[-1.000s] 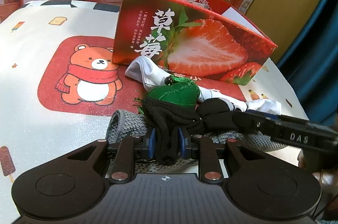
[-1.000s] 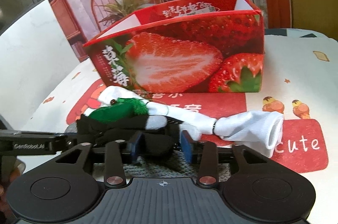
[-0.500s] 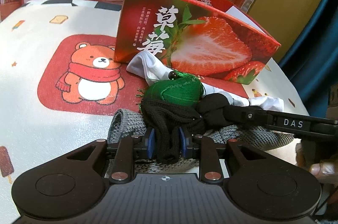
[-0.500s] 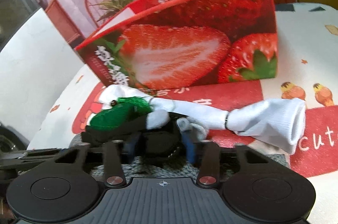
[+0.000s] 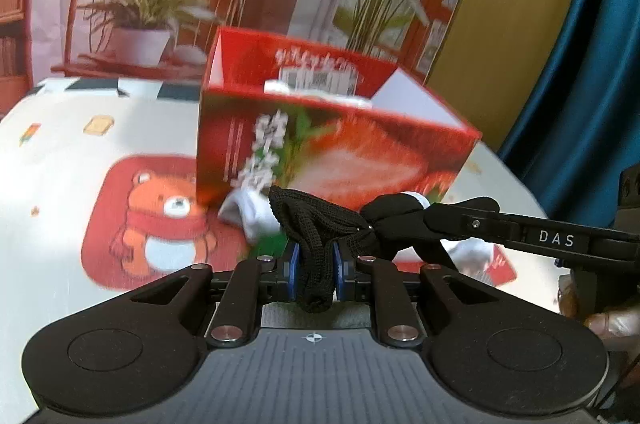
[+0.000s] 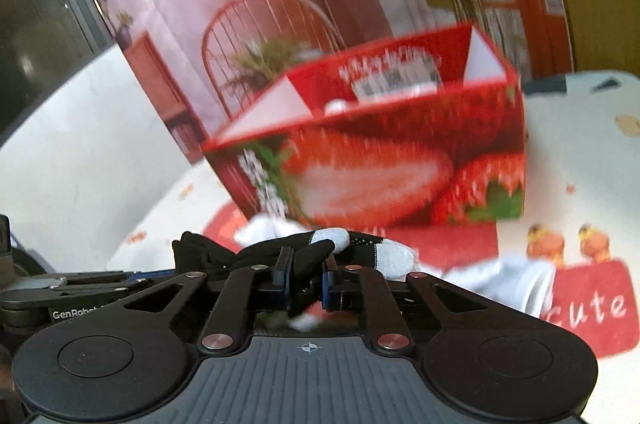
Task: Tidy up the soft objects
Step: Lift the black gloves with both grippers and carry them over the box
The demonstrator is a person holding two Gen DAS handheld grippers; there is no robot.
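My left gripper [image 5: 314,270] is shut on the knitted cuff of a black glove [image 5: 316,224]. My right gripper [image 6: 306,282] is shut on the other end of the same black glove [image 6: 276,252], which has grey fingertip patches. The right gripper also shows in the left wrist view [image 5: 416,220], coming in from the right. The glove hangs between both grippers, lifted above the table, in front of the open red strawberry box [image 5: 340,144], which also shows in the right wrist view [image 6: 380,160]. A white sock [image 6: 512,284] lies on the tablecloth below.
The strawberry box holds something white inside [image 5: 280,86]. The tablecloth carries a bear print [image 5: 160,220] at left. A backdrop with a chair and plants stands behind the table. A blue curtain [image 5: 580,64] hangs at right.
Both grippers have risen with the black glove, lifting it off the pile. The green item and the grey knit have dropped out of view below. The box's open top now shows.
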